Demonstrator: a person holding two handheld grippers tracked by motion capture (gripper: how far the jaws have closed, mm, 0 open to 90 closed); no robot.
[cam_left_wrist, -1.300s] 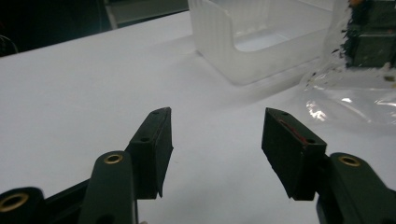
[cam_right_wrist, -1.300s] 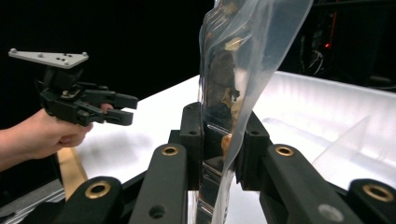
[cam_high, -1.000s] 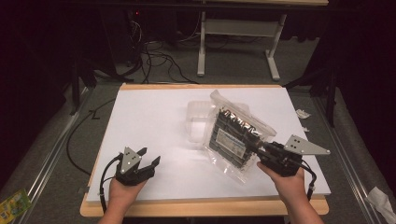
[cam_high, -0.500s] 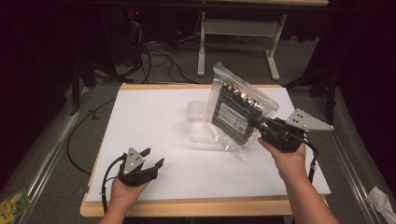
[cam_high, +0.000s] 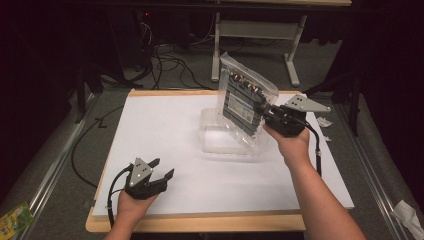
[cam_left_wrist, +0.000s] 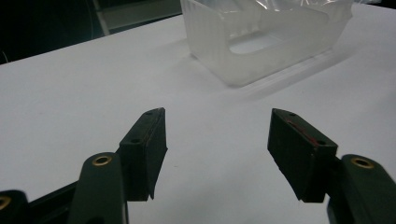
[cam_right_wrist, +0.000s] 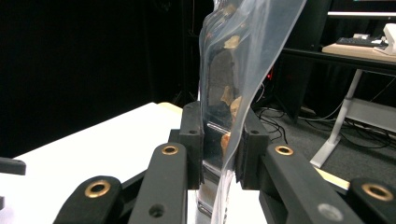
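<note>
From above, right of centre, my right gripper (cam_high: 264, 111) clamps the clear bag (cam_high: 246, 107) over the plastic bin (cam_high: 215, 141); I should lower steadily. Left gripper view: my left gripper (cam_left_wrist: 217, 144) gapes, holding nothing. Right gripper view: jaws pinch bag (cam_right_wrist: 233, 84) mid-frame.

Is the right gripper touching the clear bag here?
Touching. In the right gripper view, the right gripper has both jaws pressed against the clear bag, which stands pinched between them.

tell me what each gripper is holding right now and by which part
The right gripper is shut on the clear plastic bag of dark parts, pinching its side edge. The left gripper is open and holds nothing.
</note>
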